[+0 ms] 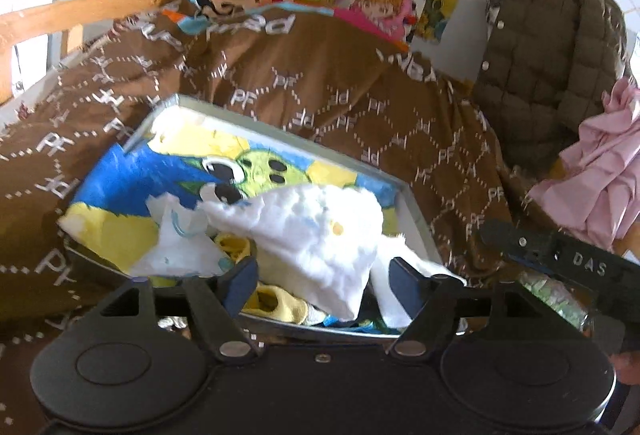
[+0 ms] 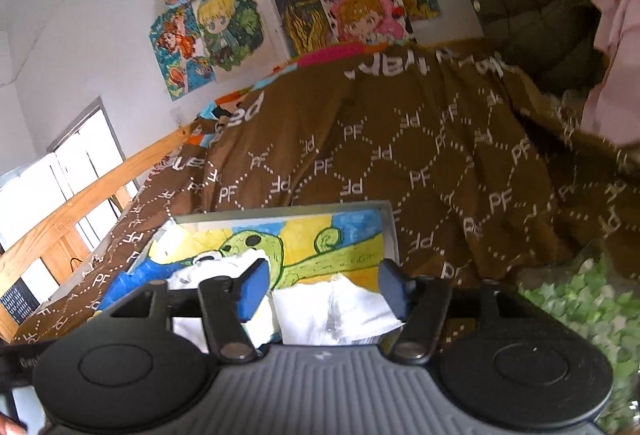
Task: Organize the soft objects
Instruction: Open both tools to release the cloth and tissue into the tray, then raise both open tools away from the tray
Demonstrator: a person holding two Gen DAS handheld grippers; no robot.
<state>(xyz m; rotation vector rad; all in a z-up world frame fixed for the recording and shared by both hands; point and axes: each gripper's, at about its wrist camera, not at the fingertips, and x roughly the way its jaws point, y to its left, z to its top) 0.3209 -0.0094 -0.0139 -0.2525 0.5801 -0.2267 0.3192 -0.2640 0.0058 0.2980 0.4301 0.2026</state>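
Note:
A grey open box (image 1: 420, 213) lies on the brown bed cover, lined with a blue, yellow and green drawing (image 1: 132, 183). In it are white soft cloths (image 1: 316, 231) and yellow socks (image 1: 276, 305). My left gripper (image 1: 324, 285) is open, its blue pads on either side of the white cloth without pinching it. In the right wrist view the same box (image 2: 390, 223) shows, with a white cloth (image 2: 336, 311) between the blue pads of my right gripper (image 2: 320, 291), which is open. The right gripper's body (image 1: 560, 259) shows at the right of the left wrist view.
A brown bed cover with white PF print (image 1: 400, 107) covers the bed. An olive quilted jacket (image 1: 548, 67) and a pink cloth (image 1: 600, 171) hang at the right. A wooden bed rail (image 2: 80, 203) runs at the left. A jar of green paper stars (image 2: 580, 307) sits at the right.

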